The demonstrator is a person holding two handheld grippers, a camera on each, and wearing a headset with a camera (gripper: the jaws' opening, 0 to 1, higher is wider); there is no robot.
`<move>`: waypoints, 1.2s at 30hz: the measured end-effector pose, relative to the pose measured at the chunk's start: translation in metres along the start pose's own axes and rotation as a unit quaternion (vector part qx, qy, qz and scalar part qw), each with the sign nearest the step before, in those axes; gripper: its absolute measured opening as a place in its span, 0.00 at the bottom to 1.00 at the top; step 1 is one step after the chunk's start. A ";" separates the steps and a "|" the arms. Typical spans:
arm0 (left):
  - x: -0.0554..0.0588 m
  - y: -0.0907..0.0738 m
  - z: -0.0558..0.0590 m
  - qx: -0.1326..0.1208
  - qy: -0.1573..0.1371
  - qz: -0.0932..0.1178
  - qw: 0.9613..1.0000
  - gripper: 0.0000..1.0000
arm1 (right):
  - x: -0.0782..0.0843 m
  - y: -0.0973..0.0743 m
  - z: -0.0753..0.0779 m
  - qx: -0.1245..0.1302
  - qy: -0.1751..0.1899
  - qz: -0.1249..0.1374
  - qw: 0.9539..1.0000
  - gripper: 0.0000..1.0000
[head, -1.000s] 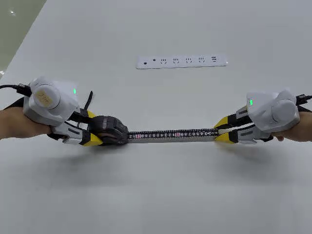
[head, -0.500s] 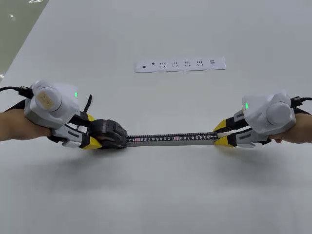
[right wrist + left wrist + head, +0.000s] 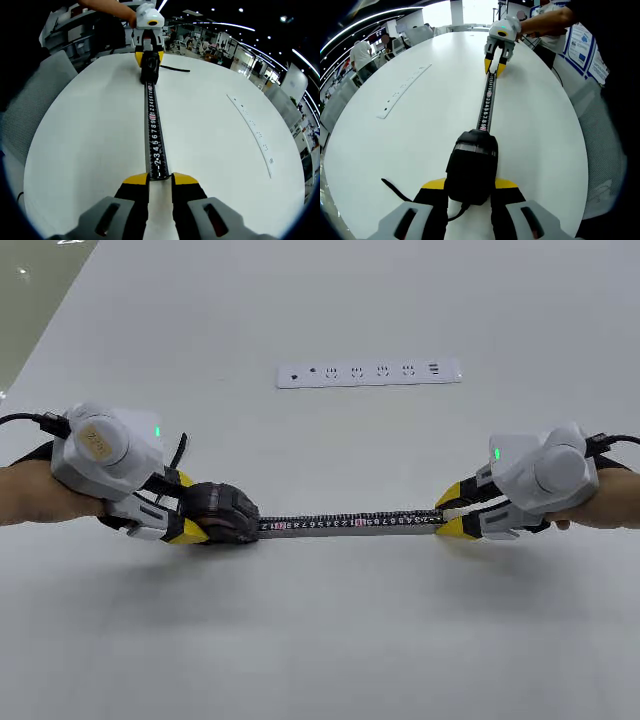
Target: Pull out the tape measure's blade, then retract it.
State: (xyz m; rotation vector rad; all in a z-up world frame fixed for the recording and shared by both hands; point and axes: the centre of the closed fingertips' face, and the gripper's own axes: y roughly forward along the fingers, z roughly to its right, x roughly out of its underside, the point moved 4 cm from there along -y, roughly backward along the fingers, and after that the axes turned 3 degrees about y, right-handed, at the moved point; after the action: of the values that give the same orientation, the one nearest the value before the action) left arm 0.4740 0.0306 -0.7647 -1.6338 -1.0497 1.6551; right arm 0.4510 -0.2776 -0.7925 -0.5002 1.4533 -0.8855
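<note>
A black tape measure case (image 3: 220, 513) (image 3: 471, 165) rests on the white table, and my left gripper (image 3: 186, 505) (image 3: 470, 185) is shut on its sides. Its dark numbered blade (image 3: 350, 522) (image 3: 487, 100) (image 3: 154, 135) runs out flat across the table to the right. My right gripper (image 3: 449, 508) (image 3: 160, 179) is shut on the blade's end, yellow fingertips (image 3: 136, 179) pinching it. In the right gripper view the case (image 3: 149, 65) lies far off between the left gripper's fingers. A black wrist strap (image 3: 395, 186) trails from the case.
A white power strip (image 3: 370, 371) (image 3: 402, 89) (image 3: 252, 132) lies on the table beyond the blade. The table (image 3: 320, 640) is broad and white, with its rounded edge (image 3: 570, 115) on the person's side. People and chairs stand past the table's far side.
My right gripper has moved a little to the left with the blade's end, so slightly less blade shows. The left gripper and the case have stayed put.
</note>
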 end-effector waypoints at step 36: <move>0.009 -0.028 0.019 -0.069 -0.071 0.053 0.994 0.57 | -0.003 -0.033 -0.015 0.066 0.054 0.032 0.996 0.51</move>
State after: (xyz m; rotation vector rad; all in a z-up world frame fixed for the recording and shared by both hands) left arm 0.4512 0.0507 -0.7471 -1.7061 -1.1897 1.8249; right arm 0.4298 -0.2923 -0.7665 -0.3109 1.4895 -0.9626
